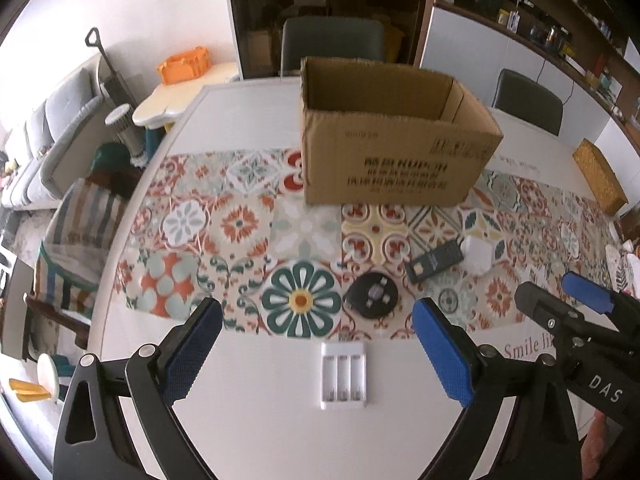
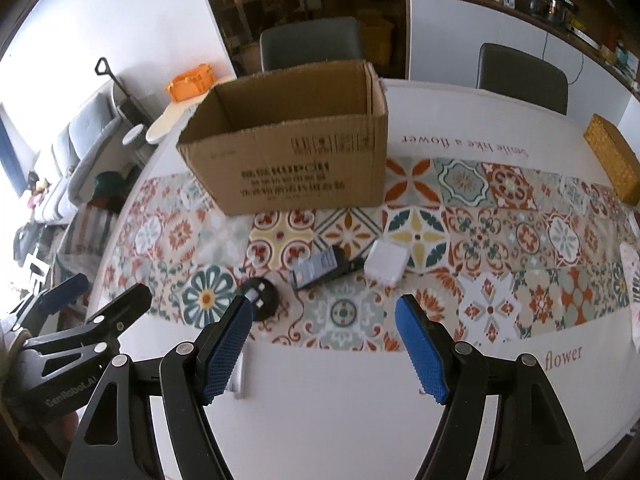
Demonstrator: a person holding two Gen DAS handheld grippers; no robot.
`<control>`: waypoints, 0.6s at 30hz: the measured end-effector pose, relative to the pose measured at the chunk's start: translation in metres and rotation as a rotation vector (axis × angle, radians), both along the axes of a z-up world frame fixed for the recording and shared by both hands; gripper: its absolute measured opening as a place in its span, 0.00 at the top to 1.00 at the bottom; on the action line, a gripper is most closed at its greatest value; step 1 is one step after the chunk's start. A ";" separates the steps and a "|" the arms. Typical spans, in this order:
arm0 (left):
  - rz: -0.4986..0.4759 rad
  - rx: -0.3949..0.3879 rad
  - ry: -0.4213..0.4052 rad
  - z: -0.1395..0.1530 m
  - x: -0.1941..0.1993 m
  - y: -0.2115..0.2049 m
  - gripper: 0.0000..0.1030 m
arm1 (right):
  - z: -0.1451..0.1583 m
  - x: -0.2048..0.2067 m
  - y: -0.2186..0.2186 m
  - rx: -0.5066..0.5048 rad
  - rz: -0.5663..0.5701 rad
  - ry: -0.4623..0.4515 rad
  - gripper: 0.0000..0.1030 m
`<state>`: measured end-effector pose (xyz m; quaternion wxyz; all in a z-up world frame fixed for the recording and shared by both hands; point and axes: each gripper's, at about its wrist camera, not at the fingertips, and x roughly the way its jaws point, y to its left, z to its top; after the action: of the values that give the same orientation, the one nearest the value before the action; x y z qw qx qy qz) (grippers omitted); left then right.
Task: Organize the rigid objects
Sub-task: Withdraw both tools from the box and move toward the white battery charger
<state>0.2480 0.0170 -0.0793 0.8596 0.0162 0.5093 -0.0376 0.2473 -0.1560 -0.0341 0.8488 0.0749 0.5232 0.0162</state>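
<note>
An open cardboard box point(image 1: 396, 148) stands on the patterned runner, also in the right wrist view point(image 2: 296, 164). In front of it lie a black round disc point(image 1: 372, 295) point(image 2: 262, 298), a dark rectangular device point(image 1: 434, 265) point(image 2: 324, 268) and a white cube-shaped adapter point(image 1: 478, 256) point(image 2: 386, 261). A white battery charger point(image 1: 344, 376) lies on the bare table between my left fingers; only its edge point(image 2: 237, 374) shows in the right wrist view. My left gripper point(image 1: 316, 344) is open above it. My right gripper point(image 2: 324, 344) is open and empty, short of the dark device.
A woven yellow box point(image 1: 598, 176) point(image 2: 612, 158) sits at the table's far right. Two dark chairs point(image 1: 332, 44) point(image 2: 524, 76) stand behind the table. A striped cushion chair point(image 1: 76, 232) is off the left edge. A sofa and an orange crate point(image 1: 184, 66) lie beyond.
</note>
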 end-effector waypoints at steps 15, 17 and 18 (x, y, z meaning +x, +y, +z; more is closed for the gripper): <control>0.087 0.050 0.062 -0.032 -0.031 0.042 0.06 | -0.031 -0.014 0.033 0.008 0.066 0.077 0.28; 0.110 0.046 0.070 -0.035 -0.036 0.053 0.06 | -0.035 -0.015 0.043 0.008 0.092 0.084 0.28; 0.117 0.048 0.074 -0.036 -0.038 0.056 0.06 | -0.037 -0.016 0.047 0.006 0.102 0.087 0.28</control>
<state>0.2104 0.0732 -0.1155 0.8404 0.0057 0.5414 0.0241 0.2315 -0.1087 -0.0708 0.8230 0.0514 0.5628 0.0578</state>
